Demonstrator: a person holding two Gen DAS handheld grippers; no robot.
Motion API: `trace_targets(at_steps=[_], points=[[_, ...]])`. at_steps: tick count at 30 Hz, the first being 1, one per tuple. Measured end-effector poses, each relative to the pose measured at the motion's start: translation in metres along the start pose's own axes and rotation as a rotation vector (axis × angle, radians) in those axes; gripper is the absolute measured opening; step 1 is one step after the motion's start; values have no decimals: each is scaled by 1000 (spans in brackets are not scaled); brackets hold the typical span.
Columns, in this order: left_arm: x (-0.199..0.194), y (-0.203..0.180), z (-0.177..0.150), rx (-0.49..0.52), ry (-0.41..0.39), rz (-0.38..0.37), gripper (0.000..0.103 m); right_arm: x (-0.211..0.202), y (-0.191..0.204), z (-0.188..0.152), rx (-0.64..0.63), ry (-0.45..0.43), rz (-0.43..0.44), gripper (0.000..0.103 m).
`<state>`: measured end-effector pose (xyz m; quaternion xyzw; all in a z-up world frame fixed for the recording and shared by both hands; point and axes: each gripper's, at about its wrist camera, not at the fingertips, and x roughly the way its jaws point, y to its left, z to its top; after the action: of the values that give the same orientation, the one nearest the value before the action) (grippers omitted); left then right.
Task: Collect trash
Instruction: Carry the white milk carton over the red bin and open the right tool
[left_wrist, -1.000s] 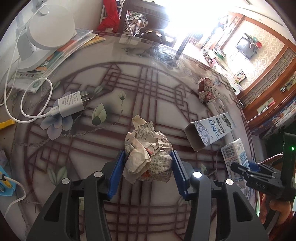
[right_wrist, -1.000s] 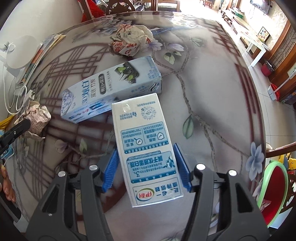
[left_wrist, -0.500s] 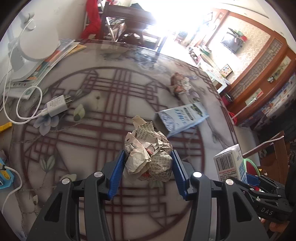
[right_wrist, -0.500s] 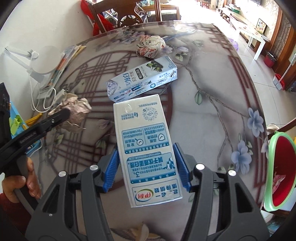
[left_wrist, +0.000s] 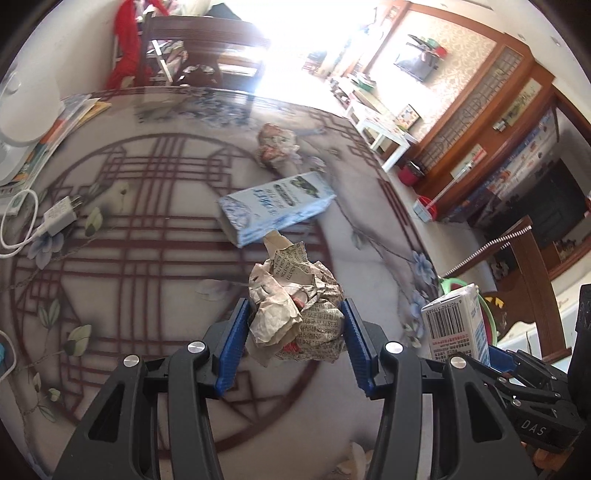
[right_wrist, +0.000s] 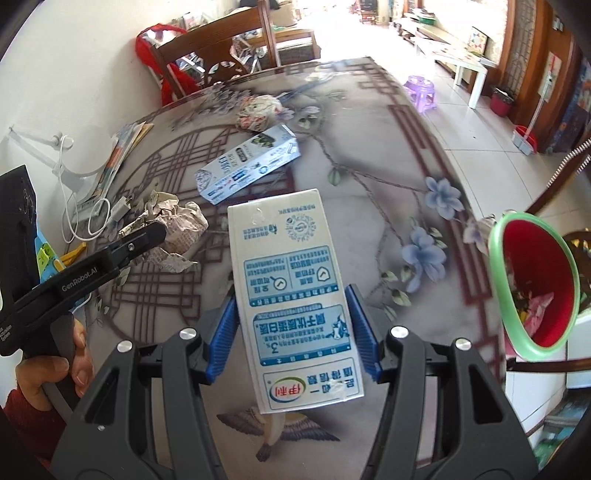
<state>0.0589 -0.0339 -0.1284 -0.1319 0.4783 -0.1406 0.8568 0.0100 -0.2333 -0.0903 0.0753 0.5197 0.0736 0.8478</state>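
The left gripper (left_wrist: 293, 334) has its jaws partly closed, and the blue pads press both sides of 1 crumpled newspaper ball (left_wrist: 295, 306). The ball is lumpy, with no clear long side, and it sits right between the jaws, off the bench (left_wrist: 147, 229).

The right gripper (right_wrist: 293, 341) has its jaws a bit wider and squeezes 1 milk carton (right_wrist: 295, 295). The carton's long side runs straight out from the jaws, and its print is upside down. Its far end sticks out well past the jaws.

Past both sets of jaws, 1 long blue box (left_wrist: 275, 201) lies flat on the bench, its long side slanting up to the right. Beyond it sits 1 more paper wad (left_wrist: 277, 142).

Only the left view shows the carton's barcode end. Only the right view shows the inside of 1 red bin with a green rim (right_wrist: 535, 280), to the right of its jaws, and the hand (right_wrist: 48, 365) holding the left gripper. That makes 2 paper balls, 1 carton and 1 box.
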Motion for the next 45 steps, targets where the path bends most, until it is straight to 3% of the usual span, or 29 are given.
trace_targets(at_steps=[12,25,35,45], points=[[2,-48,-11,86,37,-65,47,-30,-51,-24,123,-45,-76,54],[9,-79,-13,82,31,-31,47,-40,-103,-24,170,-71,-80,54],[26,-139,-12,148,31,-39,47,-53,-157,-19,186,-90,-80,53],[52,-197,-16,219,69,-55,47,-63,-233,-17,256,-99,-141,53]])
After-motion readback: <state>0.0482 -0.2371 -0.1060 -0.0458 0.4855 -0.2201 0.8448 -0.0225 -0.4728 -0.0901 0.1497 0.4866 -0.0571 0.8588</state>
